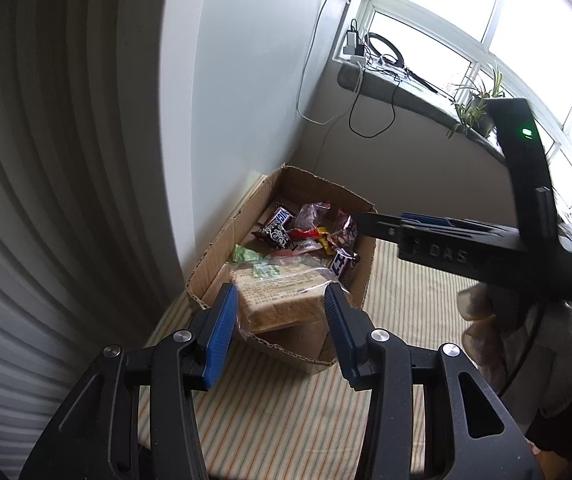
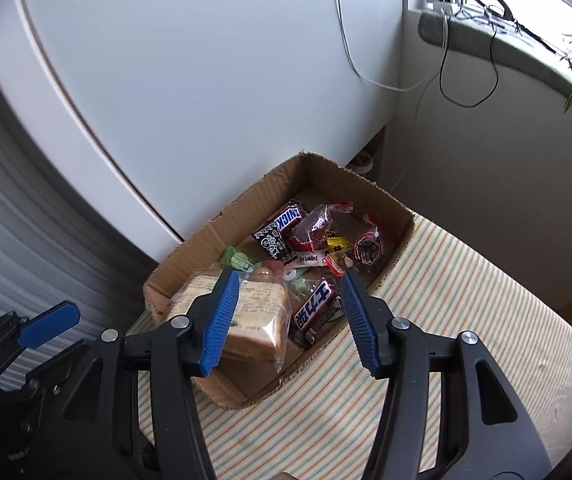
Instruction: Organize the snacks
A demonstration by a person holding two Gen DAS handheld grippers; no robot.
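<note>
Two blue-padded fingers of the left tool [image 1: 282,334] stand wide apart in the left wrist view, holding nothing, raised over the near end of a cardboard box [image 1: 210,256]. Inside the box lie a bagged loaf of sliced bread [image 1: 278,296], a Snickers bar [image 1: 280,216] and other small wrapped snacks. The box rests on a striped cloth [image 1: 286,412] covering the surface, beside a white wall. At right, the right tool [image 1: 369,226] reaches over the box; its fingers are mostly hidden, perhaps apart.

From the right wrist view, the right tool [image 2: 291,320] is also spread wide and empty, above the bread [image 2: 246,320] and a dark candy bar [image 2: 313,310]. The left tool [image 2: 52,322] shows at the lower left edge.
</note>
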